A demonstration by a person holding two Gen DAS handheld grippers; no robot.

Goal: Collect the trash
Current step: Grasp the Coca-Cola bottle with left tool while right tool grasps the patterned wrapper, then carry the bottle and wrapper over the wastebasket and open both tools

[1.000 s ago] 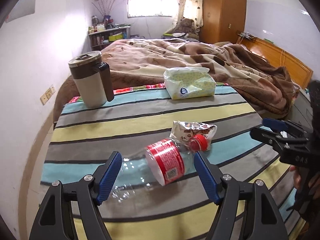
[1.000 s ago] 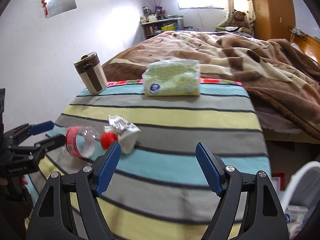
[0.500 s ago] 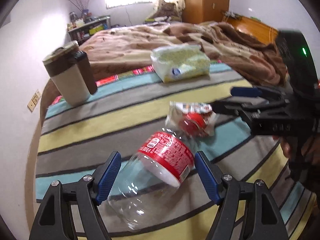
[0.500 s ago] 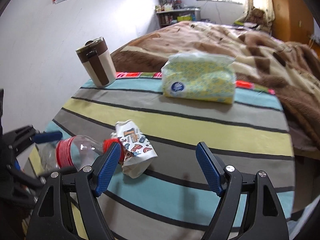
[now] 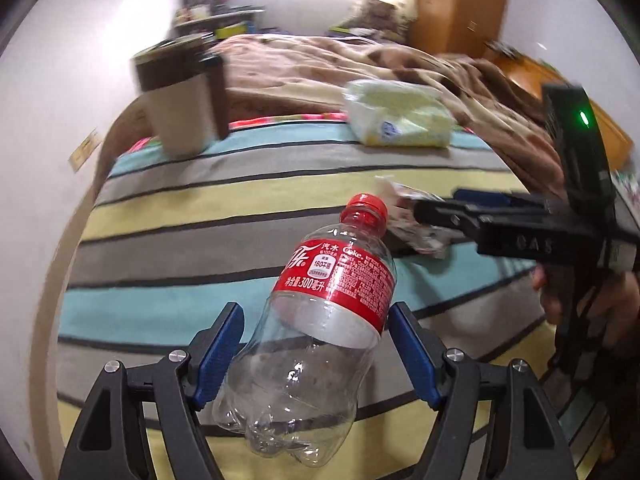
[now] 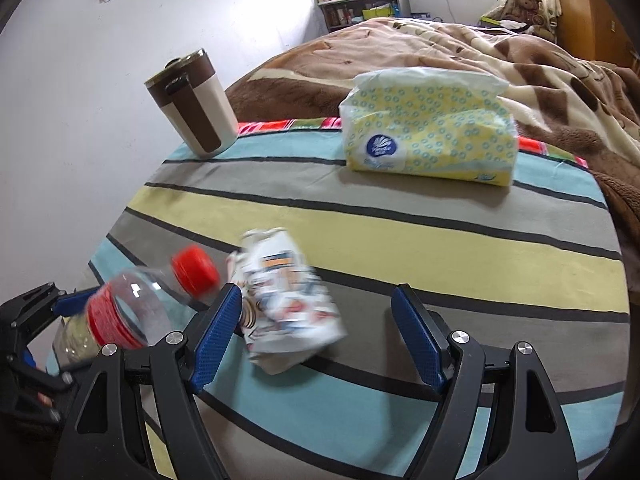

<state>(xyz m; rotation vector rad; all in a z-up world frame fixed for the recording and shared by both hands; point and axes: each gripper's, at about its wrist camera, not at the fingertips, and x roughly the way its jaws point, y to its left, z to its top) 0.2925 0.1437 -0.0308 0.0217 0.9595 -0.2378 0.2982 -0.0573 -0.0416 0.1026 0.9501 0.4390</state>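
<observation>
An empty clear plastic bottle (image 5: 320, 320) with a red label and red cap lies on the striped tablecloth, its body between the open fingers of my left gripper (image 5: 316, 356). It also shows in the right wrist view (image 6: 132, 312). A crumpled printed wrapper (image 6: 288, 304) lies just right of the cap, between the open fingers of my right gripper (image 6: 318, 336), close to the left finger. In the left wrist view the wrapper (image 5: 412, 228) is partly hidden by the right gripper (image 5: 440, 204).
A brown and cream travel mug (image 6: 192, 104) stands at the table's far left. A yellow tissue pack (image 6: 428, 124) lies at the far edge. A bed with a brown blanket (image 6: 500, 52) is behind the table. A white wall is at the left.
My left gripper has moved forward around the bottle, whose cap has swung to point away. My right gripper has moved forward and left so the wrapper now lies between its fingers.
</observation>
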